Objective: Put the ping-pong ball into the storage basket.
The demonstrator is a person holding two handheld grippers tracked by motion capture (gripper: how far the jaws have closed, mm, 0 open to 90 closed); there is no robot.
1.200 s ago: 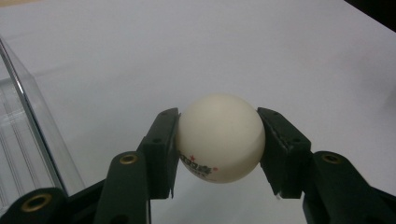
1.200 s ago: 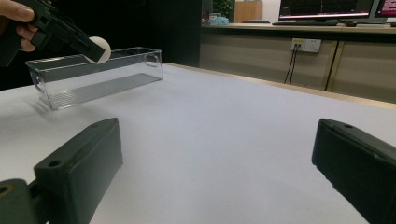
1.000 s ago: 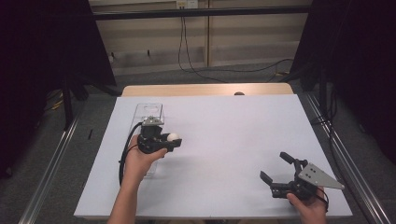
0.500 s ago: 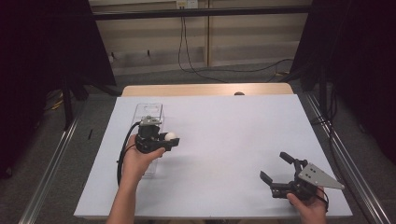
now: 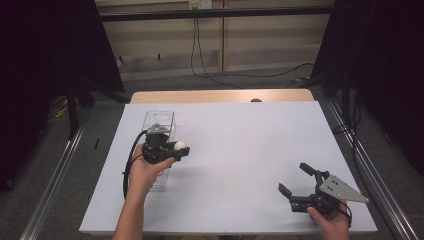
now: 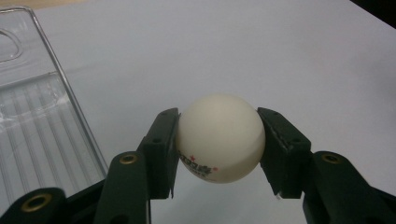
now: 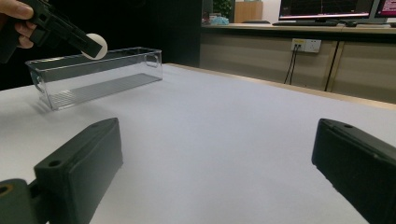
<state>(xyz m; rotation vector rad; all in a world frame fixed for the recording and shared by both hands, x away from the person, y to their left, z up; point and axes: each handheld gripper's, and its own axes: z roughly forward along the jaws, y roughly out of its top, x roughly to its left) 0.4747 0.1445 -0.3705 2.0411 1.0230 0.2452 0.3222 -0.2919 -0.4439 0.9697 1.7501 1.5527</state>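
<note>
My left gripper (image 5: 178, 148) is shut on a white ping-pong ball (image 6: 219, 138) with red print, held above the table just right of a clear plastic bin (image 5: 159, 125). In the left gripper view both jaws press the ball's sides and the bin (image 6: 32, 116) lies to the left. In the right gripper view the ball (image 7: 97, 45) hangs over the bin (image 7: 93, 74), held aloft by the left gripper. My right gripper (image 5: 295, 182) rests low at the table's front right, jaws open and spread wide with nothing between them.
A white sheet (image 5: 240, 150) covers the table, with a wooden edge (image 5: 220, 95) at the far side. Metal rails (image 5: 365, 165) run along both sides. Cables (image 5: 210, 60) hang by the back wall.
The left gripper with the ball has crept slightly toward the bin; the right gripper has stayed put.
</note>
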